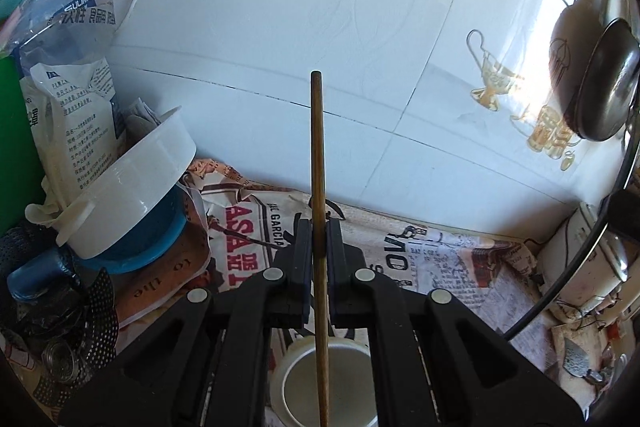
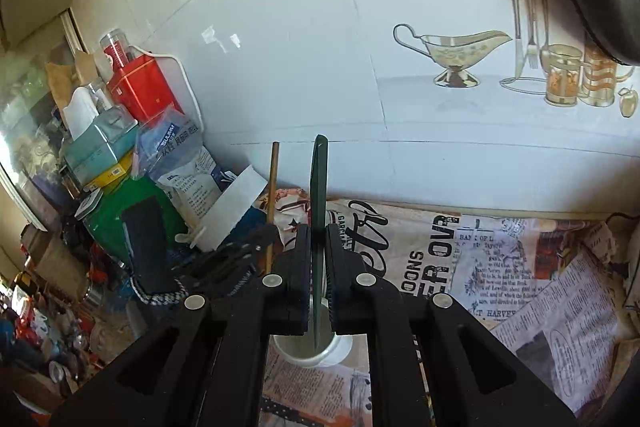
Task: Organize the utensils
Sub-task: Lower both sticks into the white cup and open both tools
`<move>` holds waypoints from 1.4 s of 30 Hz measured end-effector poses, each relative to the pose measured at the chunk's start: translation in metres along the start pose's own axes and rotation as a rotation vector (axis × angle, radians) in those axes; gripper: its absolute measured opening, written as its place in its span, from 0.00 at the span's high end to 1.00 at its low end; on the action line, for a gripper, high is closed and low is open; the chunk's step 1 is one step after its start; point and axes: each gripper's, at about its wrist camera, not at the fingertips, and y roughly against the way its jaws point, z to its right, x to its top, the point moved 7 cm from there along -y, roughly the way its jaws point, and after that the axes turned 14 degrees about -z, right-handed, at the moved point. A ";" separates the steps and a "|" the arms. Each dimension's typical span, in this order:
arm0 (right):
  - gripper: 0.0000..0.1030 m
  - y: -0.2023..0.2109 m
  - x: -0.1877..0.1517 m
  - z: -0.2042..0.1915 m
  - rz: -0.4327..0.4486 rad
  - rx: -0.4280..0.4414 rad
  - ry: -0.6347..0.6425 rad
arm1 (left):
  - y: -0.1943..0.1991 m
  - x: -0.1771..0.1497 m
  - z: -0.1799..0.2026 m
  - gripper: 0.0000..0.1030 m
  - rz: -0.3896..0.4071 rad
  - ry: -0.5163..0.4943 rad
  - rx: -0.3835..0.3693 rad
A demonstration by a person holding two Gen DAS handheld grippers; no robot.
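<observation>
My left gripper [image 1: 319, 227] is shut on a brown wooden chopstick [image 1: 317, 147]. It holds the stick upright, with its lower end reaching down into a white cup [image 1: 288, 359] right under the jaws. My right gripper [image 2: 319, 233] is shut on a dark green flat utensil handle [image 2: 320, 179]. It holds the handle upright, with its lower end inside a white cup [image 2: 340, 347] below the jaws. The chopstick also shows in the right wrist view [image 2: 273, 187], just left of the right gripper. The utensil's lower end is hidden in the cup.
A newspaper-print cloth [image 1: 440, 259] covers the counter against a white tiled wall [image 1: 320, 7]. At the left stand a white bowl on a blue container [image 1: 136, 187], plastic bags [image 1: 68, 67], a red tin [image 2: 140, 87] and a tissue box [image 2: 100, 143]. A dark pan [image 1: 604, 83] hangs at right.
</observation>
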 end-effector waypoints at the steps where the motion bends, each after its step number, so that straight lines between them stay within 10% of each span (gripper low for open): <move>1: 0.94 -0.003 0.001 0.000 -0.003 -0.001 0.001 | -0.005 -0.002 -0.001 0.96 0.004 -0.005 0.009; 24: 0.93 -0.087 -0.034 0.007 -0.221 -0.019 0.002 | -0.019 -0.068 -0.007 0.96 -0.173 -0.004 0.007; 42: 0.85 -0.057 -0.045 0.007 -0.208 -0.048 0.053 | 0.023 -0.073 0.008 0.94 -0.197 -0.042 0.081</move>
